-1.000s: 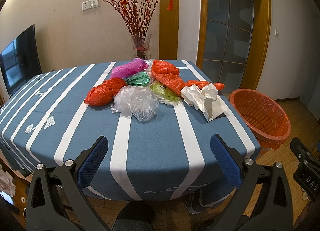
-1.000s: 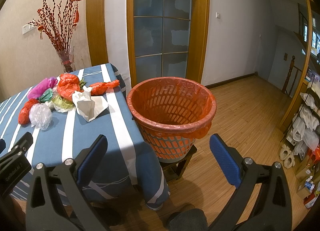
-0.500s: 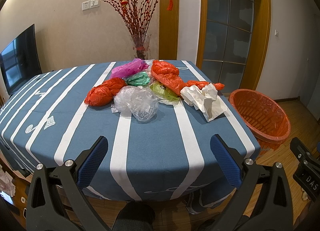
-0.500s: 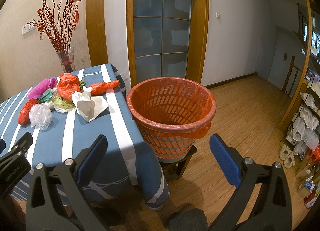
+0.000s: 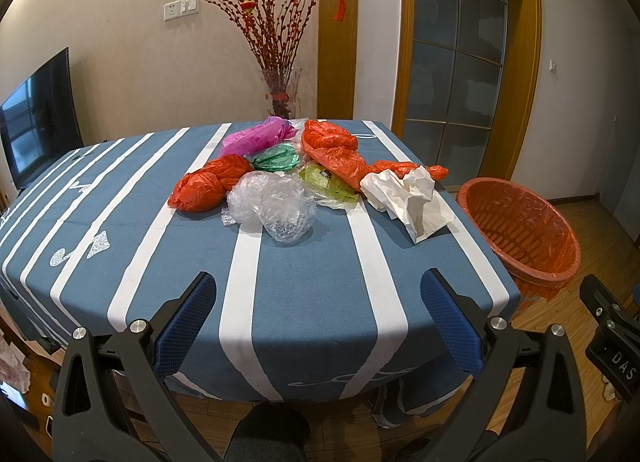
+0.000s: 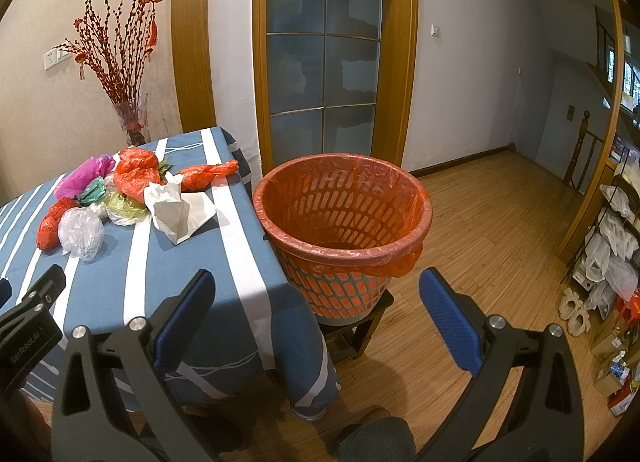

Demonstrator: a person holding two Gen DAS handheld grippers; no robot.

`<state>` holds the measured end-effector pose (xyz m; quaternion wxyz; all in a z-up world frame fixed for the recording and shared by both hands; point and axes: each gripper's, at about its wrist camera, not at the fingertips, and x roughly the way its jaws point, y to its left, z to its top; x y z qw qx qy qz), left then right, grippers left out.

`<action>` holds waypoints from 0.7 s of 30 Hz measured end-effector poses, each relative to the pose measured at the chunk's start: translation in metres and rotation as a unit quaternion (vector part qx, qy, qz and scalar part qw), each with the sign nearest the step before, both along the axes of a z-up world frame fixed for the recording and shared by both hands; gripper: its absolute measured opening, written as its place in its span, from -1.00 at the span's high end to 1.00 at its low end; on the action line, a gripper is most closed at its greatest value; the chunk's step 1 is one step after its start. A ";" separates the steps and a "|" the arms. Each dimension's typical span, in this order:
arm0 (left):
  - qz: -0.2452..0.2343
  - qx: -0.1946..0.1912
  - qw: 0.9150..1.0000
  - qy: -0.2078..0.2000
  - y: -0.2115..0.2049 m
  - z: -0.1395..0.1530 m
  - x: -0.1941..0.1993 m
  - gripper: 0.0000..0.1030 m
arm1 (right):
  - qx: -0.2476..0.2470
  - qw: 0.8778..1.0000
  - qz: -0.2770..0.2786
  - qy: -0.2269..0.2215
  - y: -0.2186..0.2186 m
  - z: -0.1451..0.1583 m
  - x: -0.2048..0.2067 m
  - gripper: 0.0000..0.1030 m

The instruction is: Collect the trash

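Note:
A heap of crumpled trash lies mid-table: a clear plastic bag (image 5: 276, 206), red bags (image 5: 208, 184), a pink bag (image 5: 256, 136), a green bag (image 5: 276, 158) and white crumpled paper (image 5: 412, 198). The paper also shows in the right wrist view (image 6: 176, 210). An orange basket (image 6: 344, 230) lined with a red bag stands on a low stool right of the table, also in the left wrist view (image 5: 520, 230). My left gripper (image 5: 318, 322) is open and empty above the table's near edge. My right gripper (image 6: 316, 322) is open and empty in front of the basket.
The table has a blue cloth with white stripes (image 5: 304, 294). A glass vase of red branches (image 5: 280, 90) stands behind it. A TV (image 5: 36, 122) is at the left. A shelf with bags (image 6: 616, 246) stands at the far right on the wood floor.

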<state>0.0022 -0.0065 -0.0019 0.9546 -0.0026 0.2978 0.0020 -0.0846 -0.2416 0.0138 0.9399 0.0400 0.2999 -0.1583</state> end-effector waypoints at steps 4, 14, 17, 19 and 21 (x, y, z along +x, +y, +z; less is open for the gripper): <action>-0.001 0.001 1.000 -0.001 0.000 -0.001 0.000 -0.95 | 0.000 1.000 0.000 0.000 0.000 0.000 0.000 -0.92; -0.001 0.000 1.000 0.000 -0.001 -0.001 0.000 -0.95 | 0.000 1.000 0.000 0.000 -0.001 0.000 0.000 -0.92; -0.001 0.000 1.000 0.000 -0.002 -0.001 0.001 -0.95 | 0.000 1.000 0.000 0.000 -0.001 0.000 0.000 -0.92; -0.001 0.000 1.000 0.000 -0.002 -0.002 0.001 -0.95 | 0.000 1.000 0.000 0.000 -0.001 0.000 0.000 -0.92; -0.001 0.000 1.000 0.000 -0.002 -0.002 0.001 -0.95 | 0.000 1.000 0.000 0.000 -0.001 0.000 0.000 -0.92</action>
